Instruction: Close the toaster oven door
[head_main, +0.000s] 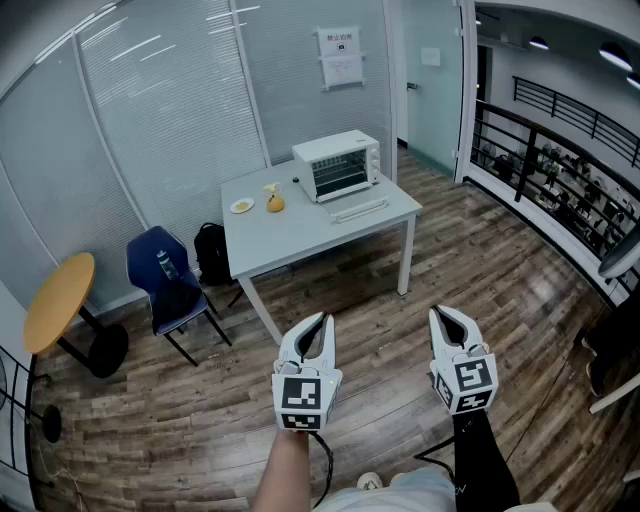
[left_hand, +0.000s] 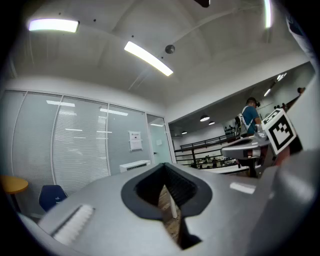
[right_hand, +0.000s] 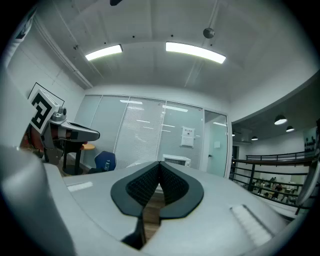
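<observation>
A white toaster oven (head_main: 337, 165) stands at the back of a pale table (head_main: 300, 235), far ahead of me. Its door (head_main: 358, 209) lies folded down flat in front of it. Both grippers hang over the wooden floor, well short of the table. My left gripper (head_main: 321, 319) is shut with nothing in it, tips together in its own view (left_hand: 164, 169). My right gripper (head_main: 441, 315) also has its tips together (right_hand: 160, 165) and holds nothing. The oven shows small above the jaws in the left gripper view (left_hand: 135, 165) and the right gripper view (right_hand: 177, 161).
A yellow fruit (head_main: 275, 204) and a small plate (head_main: 242, 206) sit on the table left of the oven. A blue chair (head_main: 165, 275), a black backpack (head_main: 211, 252) and a round wooden table (head_main: 60, 300) stand at left. A black railing (head_main: 560, 170) runs along the right.
</observation>
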